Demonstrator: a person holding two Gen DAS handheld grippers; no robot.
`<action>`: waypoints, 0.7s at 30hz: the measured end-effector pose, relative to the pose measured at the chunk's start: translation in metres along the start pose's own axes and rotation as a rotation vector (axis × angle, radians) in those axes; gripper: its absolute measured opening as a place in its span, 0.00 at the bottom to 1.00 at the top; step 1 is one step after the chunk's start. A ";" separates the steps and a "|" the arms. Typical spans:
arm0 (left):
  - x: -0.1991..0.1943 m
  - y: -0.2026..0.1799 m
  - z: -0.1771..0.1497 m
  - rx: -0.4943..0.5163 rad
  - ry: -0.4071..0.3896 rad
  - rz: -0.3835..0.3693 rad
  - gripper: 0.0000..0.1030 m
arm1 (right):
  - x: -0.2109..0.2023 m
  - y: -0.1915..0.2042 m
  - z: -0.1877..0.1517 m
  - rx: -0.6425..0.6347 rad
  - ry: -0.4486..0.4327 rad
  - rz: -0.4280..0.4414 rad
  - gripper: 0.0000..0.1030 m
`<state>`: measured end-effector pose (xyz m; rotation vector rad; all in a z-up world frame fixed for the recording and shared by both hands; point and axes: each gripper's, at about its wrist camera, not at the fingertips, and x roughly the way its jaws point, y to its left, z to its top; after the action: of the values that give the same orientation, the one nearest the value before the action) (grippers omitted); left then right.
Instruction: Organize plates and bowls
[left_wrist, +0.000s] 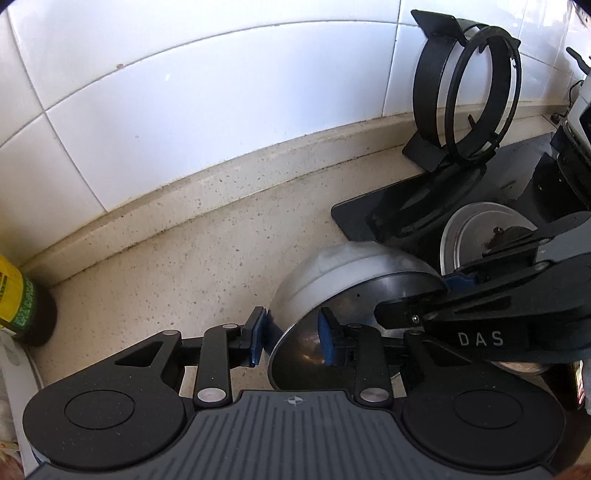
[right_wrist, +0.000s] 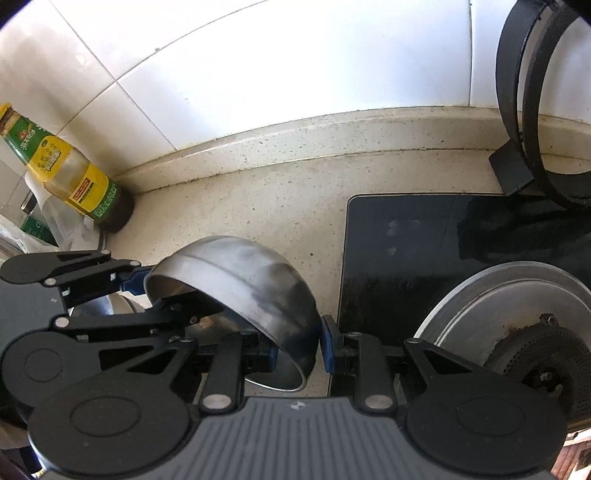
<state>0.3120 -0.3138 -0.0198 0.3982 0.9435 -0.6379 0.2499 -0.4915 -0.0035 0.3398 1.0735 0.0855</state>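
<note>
Bowl (left_wrist: 354, 280) tipped on edge above the bench (left_wrist: 207, 236), mouth toward the cameras, clamped by both claws at once. Left claw (left_wrist: 291, 336) pinched on the rim's left side, one pad (left_wrist: 327, 339) inside, the other outside against the wall. Right claw (right_wrist: 299, 347) pinched on the opposite rim, likewise one pad in, one out.

Risk of slip: smooth steel, thin rim, small pad contact; any uneven pull between the two hands likely to twist the bowl free and drop it on the bench or against the stove (right_wrist: 399, 258). Risk also of knocking the burner ring (right_wrist: 517, 288) just to the right, or the pan supports (left_wrist: 469, 96) leaning on the wall behind. Bottle (right_wrist: 74, 173) well apart in the left corner, little danger there.

Bowl interior apparently empty; only reflections visible. Bottle partly filled with pale liquid.
</note>
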 end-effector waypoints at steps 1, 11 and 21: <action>0.001 0.000 -0.001 -0.002 0.004 -0.002 0.36 | 0.001 0.000 0.000 0.003 0.002 -0.003 0.41; 0.027 0.006 -0.006 -0.026 0.063 -0.010 0.39 | 0.022 -0.008 0.002 0.051 0.031 -0.003 0.41; 0.024 0.008 -0.011 0.001 0.058 -0.006 0.36 | 0.017 -0.005 -0.007 0.014 0.065 0.018 0.43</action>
<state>0.3207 -0.3098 -0.0453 0.4164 1.0002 -0.6352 0.2510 -0.4905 -0.0223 0.3610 1.1354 0.1056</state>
